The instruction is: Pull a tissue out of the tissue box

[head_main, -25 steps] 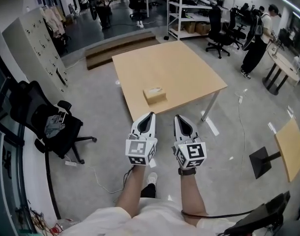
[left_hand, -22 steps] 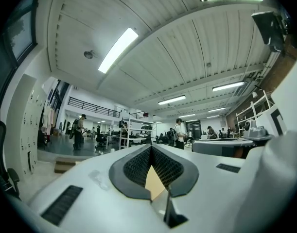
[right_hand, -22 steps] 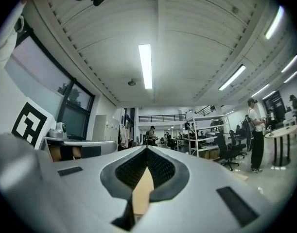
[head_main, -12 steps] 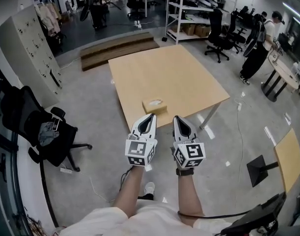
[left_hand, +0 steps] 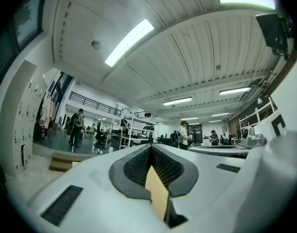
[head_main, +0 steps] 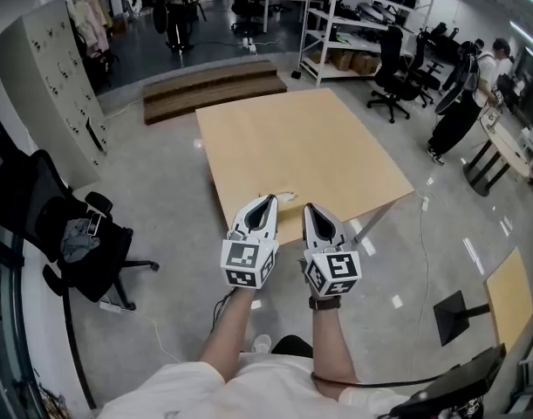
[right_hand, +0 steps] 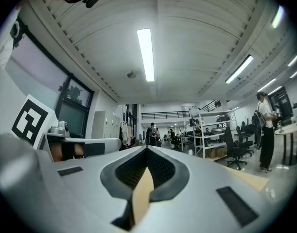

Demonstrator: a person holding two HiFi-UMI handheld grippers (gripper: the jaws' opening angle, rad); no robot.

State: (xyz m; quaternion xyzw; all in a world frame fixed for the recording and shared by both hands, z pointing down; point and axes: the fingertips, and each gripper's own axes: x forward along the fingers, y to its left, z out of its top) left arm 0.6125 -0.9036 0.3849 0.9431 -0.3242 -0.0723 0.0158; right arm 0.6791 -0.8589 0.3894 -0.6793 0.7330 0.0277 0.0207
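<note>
The tan tissue box (head_main: 286, 198) lies at the near edge of the light wooden table (head_main: 292, 133); only a sliver of it with a bit of white tissue shows between the two gripper tips. My left gripper (head_main: 268, 201) and right gripper (head_main: 308, 208) are held side by side, pointing forward at the table's near edge, just short of the box. In the left gripper view the jaws (left_hand: 151, 147) meet at the tip with nothing between them. The right gripper view shows its jaws (right_hand: 147, 148) closed and empty too. The box is in neither gripper view.
A black office chair (head_main: 74, 243) with clothing on it stands on the left beside a grey cabinet (head_main: 48, 85). A low wooden platform (head_main: 214, 85) lies beyond the table. Shelving (head_main: 353, 33), chairs and a person (head_main: 462, 112) are at the right; a small table (head_main: 515, 295) at lower right.
Both grippers have travelled forward toward the table together. The tissue box, in full view ahead of them before, is now mostly covered by their tips. Both stayed shut.
</note>
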